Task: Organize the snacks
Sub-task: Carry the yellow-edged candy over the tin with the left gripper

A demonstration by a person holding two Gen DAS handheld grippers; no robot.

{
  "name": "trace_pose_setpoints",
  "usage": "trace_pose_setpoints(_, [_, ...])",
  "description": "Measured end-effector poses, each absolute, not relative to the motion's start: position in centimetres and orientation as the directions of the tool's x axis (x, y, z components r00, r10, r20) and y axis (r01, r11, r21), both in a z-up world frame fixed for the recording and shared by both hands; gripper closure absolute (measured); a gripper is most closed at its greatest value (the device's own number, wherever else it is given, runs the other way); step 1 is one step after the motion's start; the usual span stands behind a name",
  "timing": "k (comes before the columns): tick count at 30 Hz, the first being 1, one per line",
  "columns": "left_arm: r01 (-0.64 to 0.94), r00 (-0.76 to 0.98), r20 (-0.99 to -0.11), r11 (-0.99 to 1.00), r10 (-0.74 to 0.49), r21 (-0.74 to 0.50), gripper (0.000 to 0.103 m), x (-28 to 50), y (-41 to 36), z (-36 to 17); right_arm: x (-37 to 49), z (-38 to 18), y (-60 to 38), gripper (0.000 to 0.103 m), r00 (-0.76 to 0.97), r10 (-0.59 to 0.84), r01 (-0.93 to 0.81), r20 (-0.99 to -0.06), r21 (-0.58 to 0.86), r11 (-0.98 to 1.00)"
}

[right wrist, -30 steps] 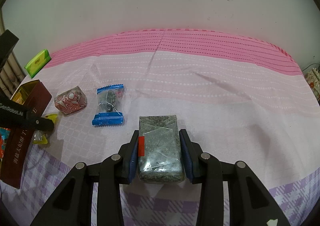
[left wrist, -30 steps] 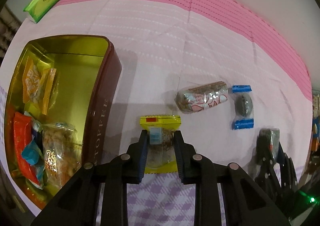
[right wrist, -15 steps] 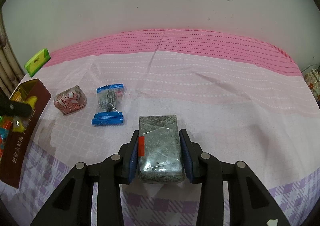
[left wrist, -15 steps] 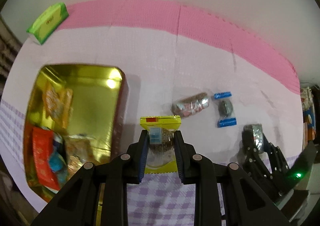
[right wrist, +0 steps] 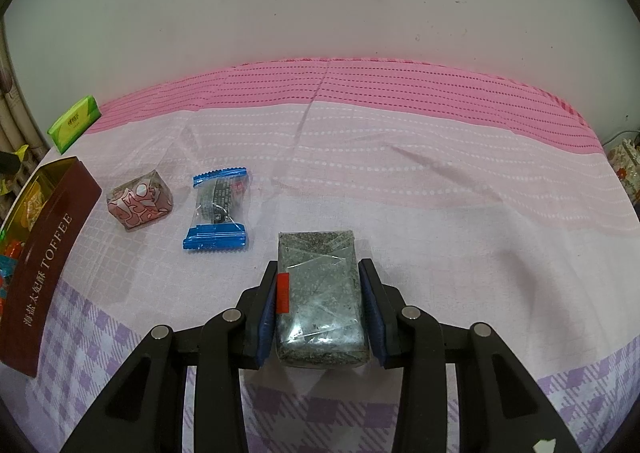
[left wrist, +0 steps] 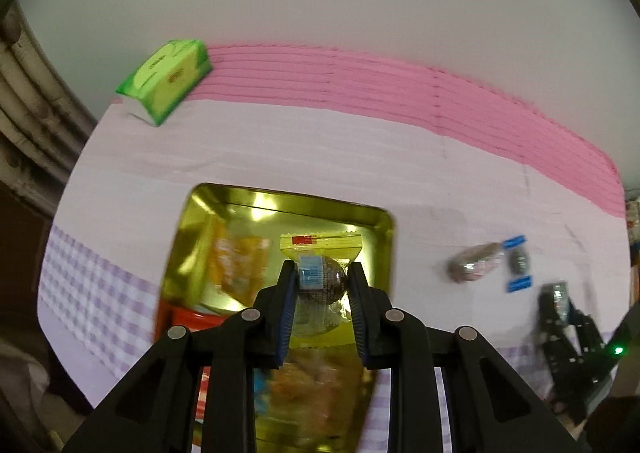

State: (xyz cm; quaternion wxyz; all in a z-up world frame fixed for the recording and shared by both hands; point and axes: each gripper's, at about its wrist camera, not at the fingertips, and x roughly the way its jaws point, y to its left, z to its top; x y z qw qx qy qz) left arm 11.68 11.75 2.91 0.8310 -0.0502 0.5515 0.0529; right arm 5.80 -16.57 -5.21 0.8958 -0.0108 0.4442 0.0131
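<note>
The gold interior of the toffee tin (left wrist: 372, 221) is seen only from the left wrist, below the yellow snack packet (left wrist: 320, 265) pinched by the left gripper (left wrist: 320, 281). The right gripper (right wrist: 318, 293), clamped on a grey-speckled bar (right wrist: 320, 293), is shown closely only in the right view.

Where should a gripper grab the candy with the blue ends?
Probably the clear middle of the blue-ended candy, coming from above with one finger on each long side. It lies flat on the cloth; the crimped ends are thin and floppy, while the middle holds the dark, firmer sweet.
</note>
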Motion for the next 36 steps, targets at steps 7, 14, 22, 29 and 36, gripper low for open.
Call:
trace_pose_setpoints(7, [-0.103, 0.335, -0.939, 0.994, 0.078, 0.046, 0.077, 11.8, 14.0, 0.3, 5.9, -5.2, -16.5, 0.066, 0.604, 0.006, -0.035, -0.797, -0.018, 0.999])
trace_pose_setpoints(14, [-0.032, 0.322, -0.942, 0.995, 0.095, 0.089, 0.077, 11.7, 13.3, -1.8, 5.9, -5.3, -16.5, 0.066, 0.604, 0.001, -0.035, -0.797, -0.025, 0.999])
trace_pose_setpoints(22, [-0.01, 0.301, -0.948, 0.994, 0.104, 0.106, 0.077, 11.8, 13.1, -3.6, 5.9, -5.3, -16.3, 0.066, 0.603, -0.009, -0.034, -0.798, -0.037, 0.999])
trace_pose_setpoints(29, [0.009, 0.283, -0.952, 0.992, 0.119, 0.127, 0.077, 11.8, 13.4, -4.9, 5.9, -5.4, -16.3, 0.066, 0.603, -0.016, -0.034, -0.798, -0.045, 0.998])
trace_pose_setpoints(36, [0.018, 0.278, -0.953, 0.991, 0.12, 0.13, 0.076, 11.8, 13.4, -5.3, 5.9, -5.4, -16.1, 0.066, 0.602, -0.022, -0.034, -0.798, -0.053, 0.998])
